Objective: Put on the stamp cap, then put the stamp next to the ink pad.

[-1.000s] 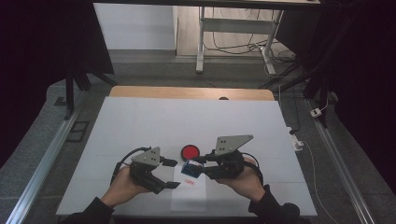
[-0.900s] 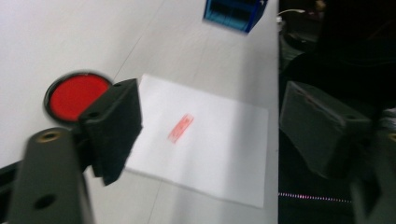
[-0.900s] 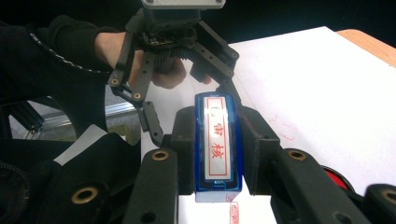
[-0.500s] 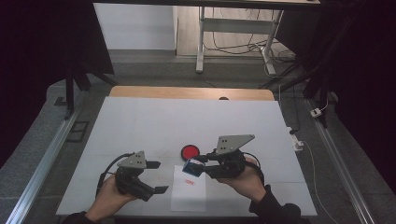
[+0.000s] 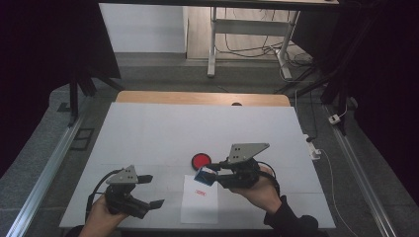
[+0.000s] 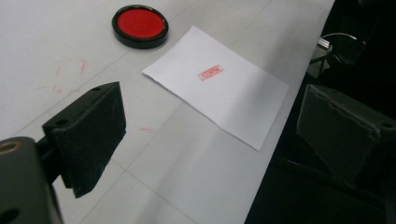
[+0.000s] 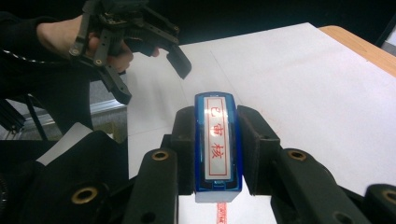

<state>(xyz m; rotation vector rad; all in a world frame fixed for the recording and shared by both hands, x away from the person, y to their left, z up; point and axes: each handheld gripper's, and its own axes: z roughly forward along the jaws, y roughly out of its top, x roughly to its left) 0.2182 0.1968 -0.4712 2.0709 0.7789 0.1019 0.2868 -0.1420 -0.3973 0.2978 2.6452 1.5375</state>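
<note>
white table [image 5: 148, 133], stamp [image 7: 215, 140] between right fingers [image 7: 185, 154]

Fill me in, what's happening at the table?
A person is stamping paper. The right gripper is shut on a blue stamp, held just over the top of the sheet, which already bears a red imprint. The left gripper, jaws just opened and empty, sits left of the sheet. A red ink pad lies beyond.

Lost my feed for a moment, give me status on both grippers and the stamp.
Right gripper shut on blue stamp, above the paper's far edge. Left gripper open, jaws just widened, holding nothing. Red ink pad beside the stamp; nothing in the way.
</note>
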